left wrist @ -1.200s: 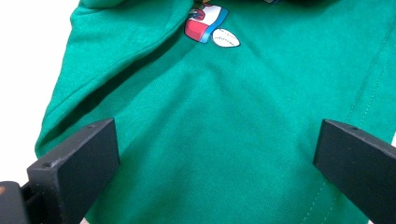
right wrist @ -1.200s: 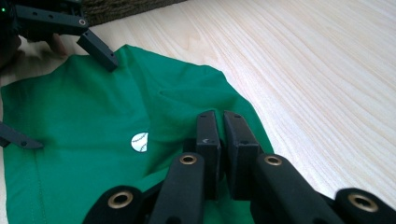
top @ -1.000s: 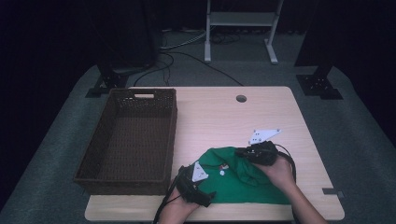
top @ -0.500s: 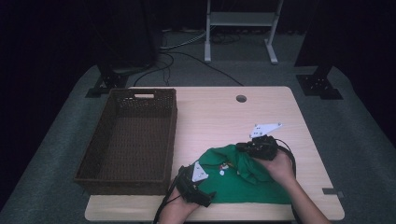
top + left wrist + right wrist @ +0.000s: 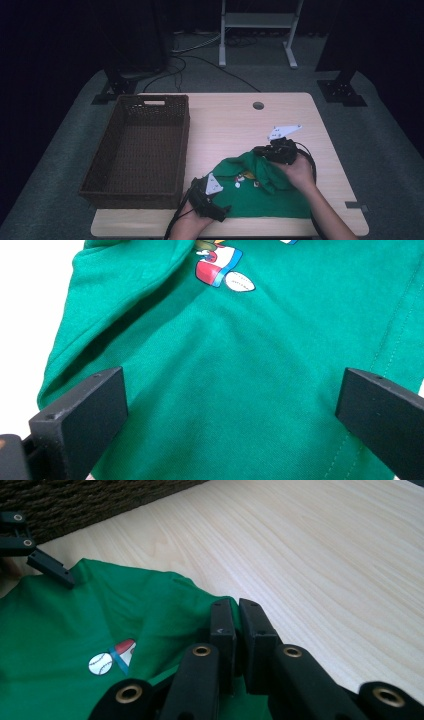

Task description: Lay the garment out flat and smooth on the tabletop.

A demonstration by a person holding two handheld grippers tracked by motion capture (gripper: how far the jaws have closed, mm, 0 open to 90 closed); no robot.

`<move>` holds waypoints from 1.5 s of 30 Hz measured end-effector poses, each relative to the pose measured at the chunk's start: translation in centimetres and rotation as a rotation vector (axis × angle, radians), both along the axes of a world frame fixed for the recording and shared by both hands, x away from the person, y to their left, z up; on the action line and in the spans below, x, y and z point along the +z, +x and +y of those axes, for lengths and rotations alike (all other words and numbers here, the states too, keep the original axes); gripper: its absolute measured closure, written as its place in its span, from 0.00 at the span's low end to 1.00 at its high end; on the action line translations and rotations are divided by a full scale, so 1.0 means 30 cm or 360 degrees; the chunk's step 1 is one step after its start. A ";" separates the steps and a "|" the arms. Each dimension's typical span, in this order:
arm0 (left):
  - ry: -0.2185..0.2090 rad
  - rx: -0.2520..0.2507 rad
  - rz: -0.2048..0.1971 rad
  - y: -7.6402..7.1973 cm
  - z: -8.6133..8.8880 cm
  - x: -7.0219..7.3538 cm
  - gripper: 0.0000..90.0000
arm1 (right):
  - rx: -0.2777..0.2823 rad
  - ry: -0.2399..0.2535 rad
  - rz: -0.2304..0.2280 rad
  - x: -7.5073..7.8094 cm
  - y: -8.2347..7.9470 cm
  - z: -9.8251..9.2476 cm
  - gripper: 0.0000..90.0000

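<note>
Right tool (image 5: 233,611) pinches my green T-shirt's (image 5: 270,192) edge on the bench (image 5: 225,125); left tool (image 5: 230,405) gapes over it.

A green shirt (image 5: 260,192) with small printed sport motifs, a baseball among them, lies rumpled on the table's near edge, toward five o'clock. Its top edge, at one o'clock, is bunched and lifted off the wood.

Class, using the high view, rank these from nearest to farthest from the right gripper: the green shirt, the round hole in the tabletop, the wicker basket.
1. Green shirt: pinched by the right gripper at its upper edge.
2. Round hole: beyond the gripper, toward the table's far edge.
3. Wicker basket: on the table's left side.
</note>
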State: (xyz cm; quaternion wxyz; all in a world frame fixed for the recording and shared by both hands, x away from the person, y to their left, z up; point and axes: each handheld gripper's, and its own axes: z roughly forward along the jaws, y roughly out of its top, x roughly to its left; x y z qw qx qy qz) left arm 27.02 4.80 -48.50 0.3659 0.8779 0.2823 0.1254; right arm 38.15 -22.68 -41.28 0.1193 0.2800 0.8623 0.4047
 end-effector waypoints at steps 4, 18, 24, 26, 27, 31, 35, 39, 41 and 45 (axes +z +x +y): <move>-0.0004 0.0001 0.0001 0.000 0.000 0.000 0.00 | -0.0019 -0.0005 0.0001 0.003 0.018 -0.005 0.96; -0.0002 0.0001 0.0000 0.000 0.000 0.000 0.00 | -0.0068 -0.0026 0.0007 0.004 0.075 -0.014 0.96; -0.0003 0.0001 0.0001 0.000 0.000 0.000 0.00 | -0.0090 -0.0031 0.0012 0.007 0.099 -0.022 0.96; -0.0004 0.0001 0.0001 0.000 0.000 0.000 0.00 | -0.0095 -0.0033 0.0013 0.007 0.110 -0.024 0.96; -0.0002 0.0001 0.0002 0.000 0.000 0.000 0.00 | -0.0098 -0.0038 0.0014 0.007 0.115 -0.026 0.96; -0.0002 0.0001 0.0002 0.000 0.000 0.000 0.00 | -0.0114 -0.0045 0.0020 0.006 0.134 -0.027 0.96; -0.0003 0.0001 0.0002 0.000 0.000 0.000 0.00 | -0.0129 -0.0056 0.0024 0.004 0.154 -0.029 0.96; -0.0001 0.0000 0.0003 0.000 0.000 0.000 0.00 | -0.0147 -0.0064 0.0028 0.005 0.176 -0.030 0.96; -0.0005 0.0003 0.0001 -0.001 -0.001 0.000 0.00 | -0.0156 -0.0070 0.0028 0.006 0.187 -0.030 0.96; -0.0006 0.0004 0.0002 -0.001 -0.001 0.000 0.00 | -0.0176 -0.0085 0.0032 0.004 0.210 -0.033 0.96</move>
